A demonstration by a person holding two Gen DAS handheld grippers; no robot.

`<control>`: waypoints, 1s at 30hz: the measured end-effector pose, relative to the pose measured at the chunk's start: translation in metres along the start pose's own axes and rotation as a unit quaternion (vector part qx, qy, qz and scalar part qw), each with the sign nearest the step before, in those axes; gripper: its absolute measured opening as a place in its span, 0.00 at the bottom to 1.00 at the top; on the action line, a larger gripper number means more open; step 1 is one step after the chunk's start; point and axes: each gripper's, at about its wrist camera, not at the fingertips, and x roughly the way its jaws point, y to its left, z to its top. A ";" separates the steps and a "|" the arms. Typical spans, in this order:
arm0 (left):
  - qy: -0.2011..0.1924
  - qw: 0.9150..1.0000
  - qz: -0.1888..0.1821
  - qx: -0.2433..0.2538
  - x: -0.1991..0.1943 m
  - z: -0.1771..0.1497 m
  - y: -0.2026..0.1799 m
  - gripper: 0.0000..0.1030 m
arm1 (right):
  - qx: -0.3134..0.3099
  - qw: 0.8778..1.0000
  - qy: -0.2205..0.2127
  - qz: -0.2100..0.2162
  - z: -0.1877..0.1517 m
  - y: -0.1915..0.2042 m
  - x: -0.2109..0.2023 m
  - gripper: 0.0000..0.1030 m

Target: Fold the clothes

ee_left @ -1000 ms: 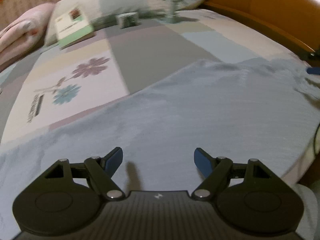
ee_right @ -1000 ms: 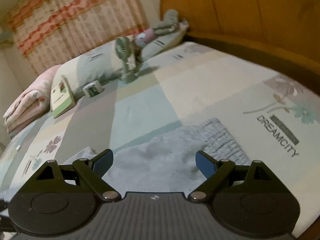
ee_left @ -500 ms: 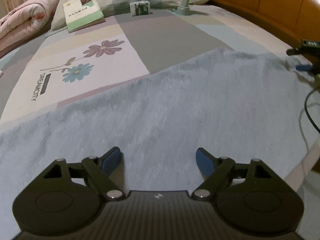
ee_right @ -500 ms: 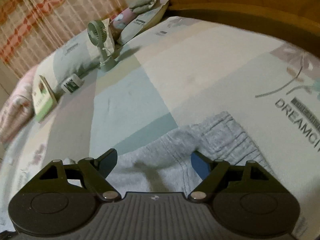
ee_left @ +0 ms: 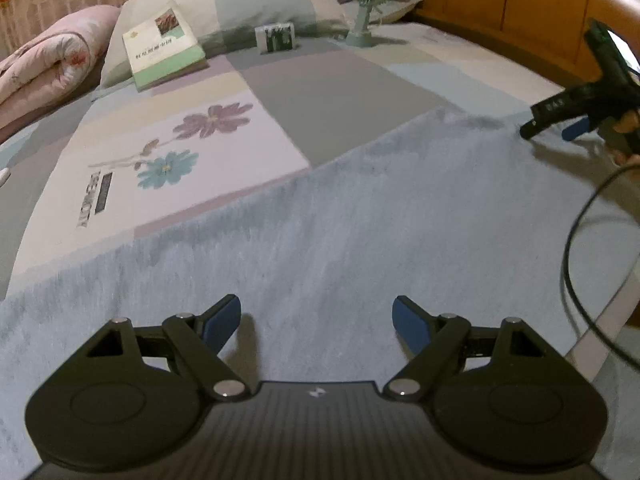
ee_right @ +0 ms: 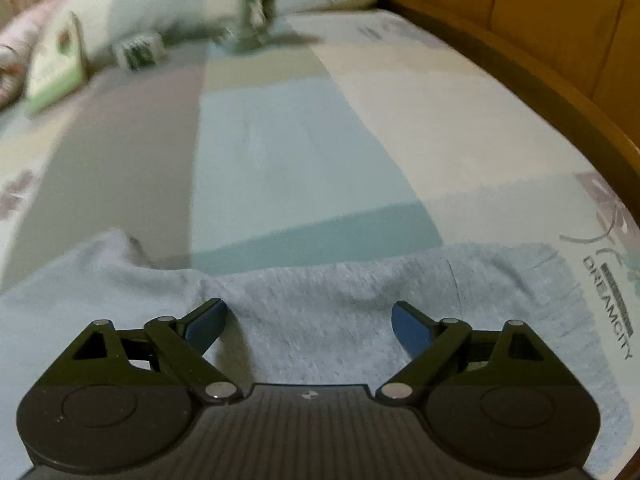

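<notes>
A bed (ee_left: 340, 92) with a patchwork sheet carries a pale blue-grey garment (ee_left: 360, 220) spread flat across its near part, one ribbed end lying by the printed lettering in the right wrist view. At the head lie a pillow (ee_left: 256, 4), a rolled pink quilt (ee_left: 44, 60), a book (ee_left: 162, 50), a small green fan (ee_left: 366, 0) and a little box (ee_left: 277, 38). The left tongs (ee_left: 317, 322) hang wide apart over the cloth, gripping nothing. The right tongs (ee_right: 306, 322), whose jaws have just been opening, stand wide over the garment's edge, holding nothing.
</notes>
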 end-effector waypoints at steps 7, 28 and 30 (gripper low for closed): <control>0.003 1.000 -0.001 -0.003 -0.003 -0.006 0.010 0.81 | -0.012 1.000 -0.019 0.018 0.000 -0.015 -0.018 1.00; 0.013 1.000 -0.027 0.004 -0.035 -0.046 0.029 0.83 | -0.161 0.981 -0.025 0.107 -0.128 0.033 -0.105 1.00; 0.007 1.000 -0.016 -0.001 -0.036 -0.043 0.036 0.83 | -0.149 0.983 -0.027 0.102 -0.123 0.036 -0.115 1.00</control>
